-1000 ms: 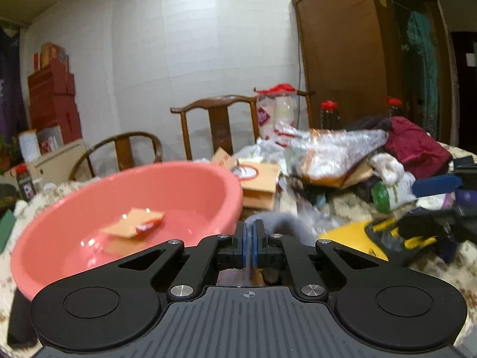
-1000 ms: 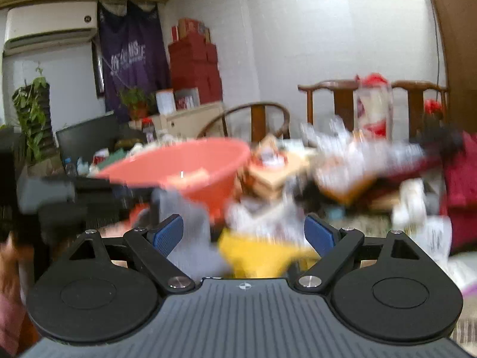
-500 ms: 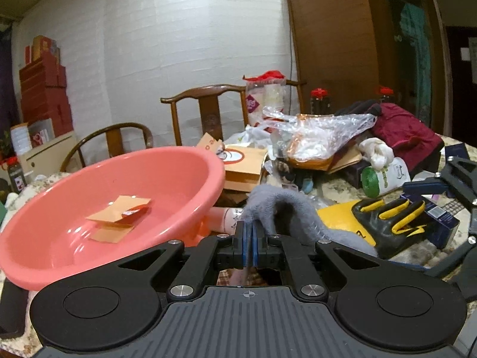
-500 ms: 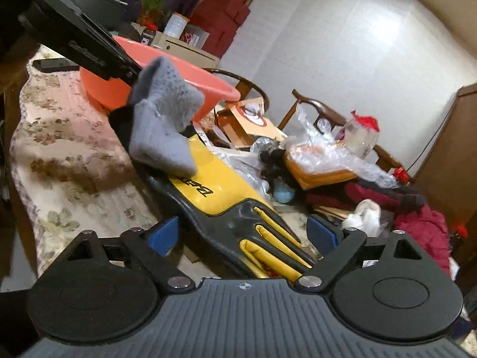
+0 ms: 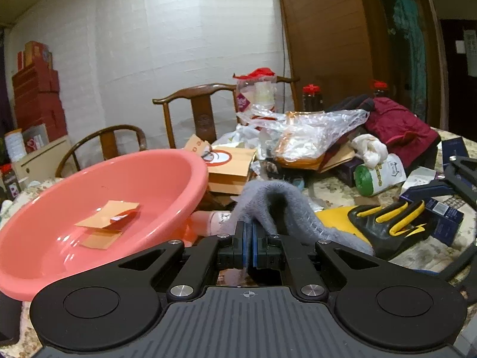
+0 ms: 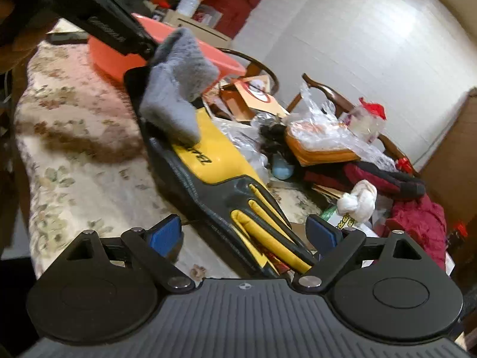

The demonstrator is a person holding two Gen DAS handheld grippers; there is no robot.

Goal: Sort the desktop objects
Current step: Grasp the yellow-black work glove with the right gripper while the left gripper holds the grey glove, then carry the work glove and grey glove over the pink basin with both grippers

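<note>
Now, a soft grey knitted sock [image 5: 277,200] hangs pinched in the closed left gripper [image 5: 248,246].
Left of that gripper sits a round pink plastic basin [image 5: 167,185]; the right gripper [image 6: 244,234] gapes wide over a long yellow-and-black rubber glove [image 6: 214,161] on the table, the sock beyond.

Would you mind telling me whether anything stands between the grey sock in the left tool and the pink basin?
Nothing visible does. The left tool is shut on the sock, and the basin lies just to its left, its open rim facing the sock. Only paper scraps lie inside.
</note>
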